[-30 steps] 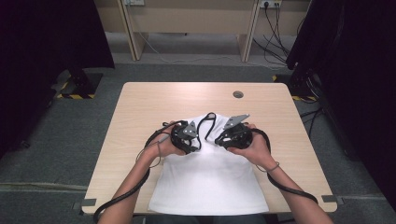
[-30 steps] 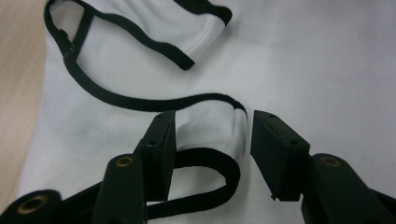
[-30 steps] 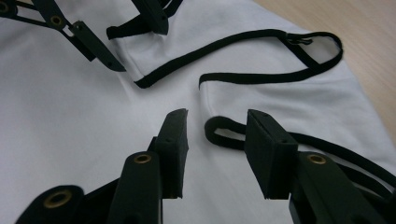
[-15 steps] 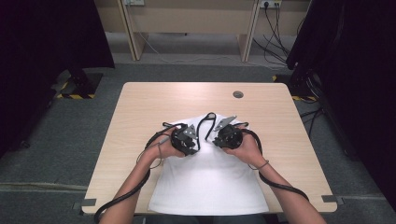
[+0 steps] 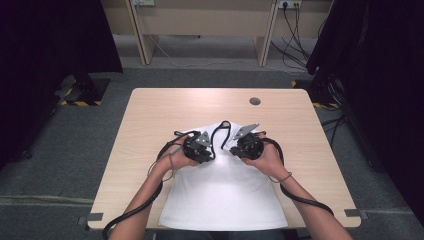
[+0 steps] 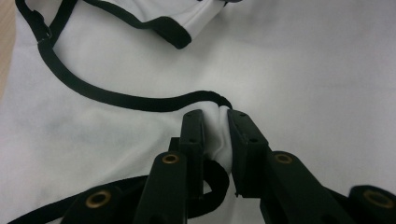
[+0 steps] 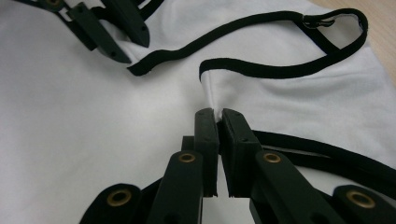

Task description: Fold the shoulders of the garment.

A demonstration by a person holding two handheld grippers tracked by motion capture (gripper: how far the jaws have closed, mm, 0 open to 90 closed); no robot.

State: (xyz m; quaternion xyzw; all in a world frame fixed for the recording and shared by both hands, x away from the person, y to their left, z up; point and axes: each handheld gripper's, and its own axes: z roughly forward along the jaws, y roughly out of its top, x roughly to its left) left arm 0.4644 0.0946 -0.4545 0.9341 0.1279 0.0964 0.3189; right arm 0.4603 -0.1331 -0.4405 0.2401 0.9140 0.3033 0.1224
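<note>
A white top [image 5: 225, 195] with black straps lies flat on the wooden table [image 5: 150, 120], its neckline toward the far side. Both hands rest on its upper part. My left gripper [image 6: 215, 116] has just been closing; a fold of white fabric [image 6: 220, 135] at the black neckline trim [image 6: 116, 98] is pinched between its jaws. My right gripper [image 7: 218, 114] has just closed on the top's edge below a black strap [image 7: 280, 70]. The left gripper's jaws [image 7: 116, 32] show at the upper left of the right gripper view. From above, the left gripper [image 5: 199, 147] and right gripper [image 5: 246, 145] sit close together.
A round cable hole [image 5: 255, 101] sits in the table's far right part. Bare wood surrounds the top on the left, right and far side. Black cables [image 5: 130, 215] trail from both grippers past the near edge. Dark curtains stand at both sides of the room.
The right gripper has shifted a little to the left, closer to the left gripper. The left hand has stayed where it was.
</note>
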